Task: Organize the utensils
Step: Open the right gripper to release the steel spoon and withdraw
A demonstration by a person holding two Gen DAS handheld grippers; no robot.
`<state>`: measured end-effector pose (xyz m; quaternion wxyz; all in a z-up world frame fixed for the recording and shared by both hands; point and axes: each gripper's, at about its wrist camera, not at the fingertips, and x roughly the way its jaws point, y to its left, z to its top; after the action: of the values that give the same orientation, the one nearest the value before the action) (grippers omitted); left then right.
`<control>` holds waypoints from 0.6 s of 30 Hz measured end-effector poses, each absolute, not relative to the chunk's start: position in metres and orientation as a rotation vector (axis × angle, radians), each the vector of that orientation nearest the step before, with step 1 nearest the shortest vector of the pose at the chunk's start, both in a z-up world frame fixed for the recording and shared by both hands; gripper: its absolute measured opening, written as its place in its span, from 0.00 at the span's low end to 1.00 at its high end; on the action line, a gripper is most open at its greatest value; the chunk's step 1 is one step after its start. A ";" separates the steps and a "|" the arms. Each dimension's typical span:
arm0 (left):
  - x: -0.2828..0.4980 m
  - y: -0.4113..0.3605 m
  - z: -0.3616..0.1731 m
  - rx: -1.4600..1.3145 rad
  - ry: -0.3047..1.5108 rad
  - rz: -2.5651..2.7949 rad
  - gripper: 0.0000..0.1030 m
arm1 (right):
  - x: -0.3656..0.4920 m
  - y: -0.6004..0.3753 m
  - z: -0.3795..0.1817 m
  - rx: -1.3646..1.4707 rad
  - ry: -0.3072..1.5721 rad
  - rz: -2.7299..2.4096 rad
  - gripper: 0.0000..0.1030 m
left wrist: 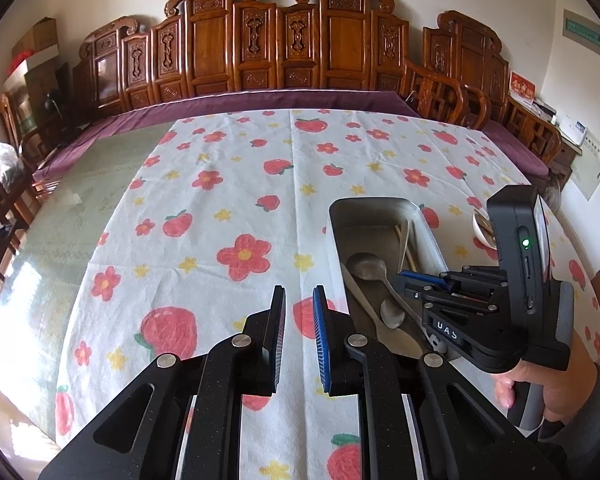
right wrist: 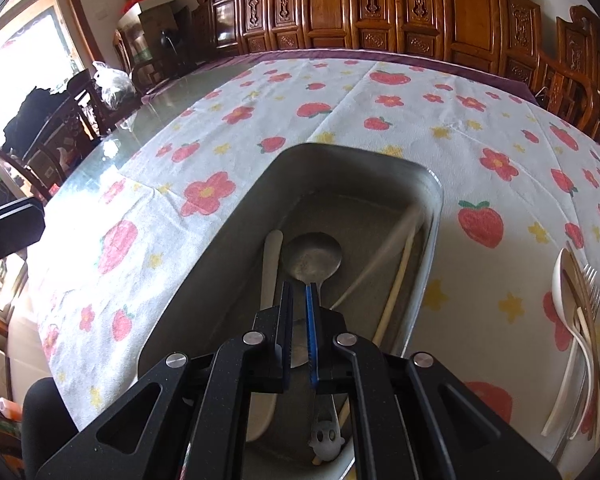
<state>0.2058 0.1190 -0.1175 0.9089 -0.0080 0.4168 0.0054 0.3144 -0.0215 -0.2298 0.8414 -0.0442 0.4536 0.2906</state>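
Right gripper jaws nearly closed over metal tray; spoons inside.

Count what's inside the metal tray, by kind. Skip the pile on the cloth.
In the metal tray:
Metal spoons: 2 (the second is mostly hidden in the right wrist view and clearer in the left)
White spoon: 1
Chopsticks: 2 (one blurred)
Total: 5
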 end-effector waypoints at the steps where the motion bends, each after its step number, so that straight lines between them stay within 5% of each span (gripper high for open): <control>1: 0.205 0.117 -0.117 -0.013 0.857 0.010 0.12 | 0.313 -0.024 -0.225 -0.088 0.948 0.621 0.08; 9: 0.200 0.092 -0.117 -0.023 0.848 -0.026 0.13 | 0.288 -0.074 -0.182 -0.093 0.842 0.654 0.08; 18: 0.200 0.050 -0.119 -0.013 0.837 -0.077 0.30 | 0.276 -0.179 -0.188 -0.129 0.833 0.547 0.08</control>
<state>0.1999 0.0504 -0.1190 0.9129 -0.0063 0.4064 -0.0373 0.2759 -0.1788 -0.1883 0.8764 -0.0616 0.3991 0.2623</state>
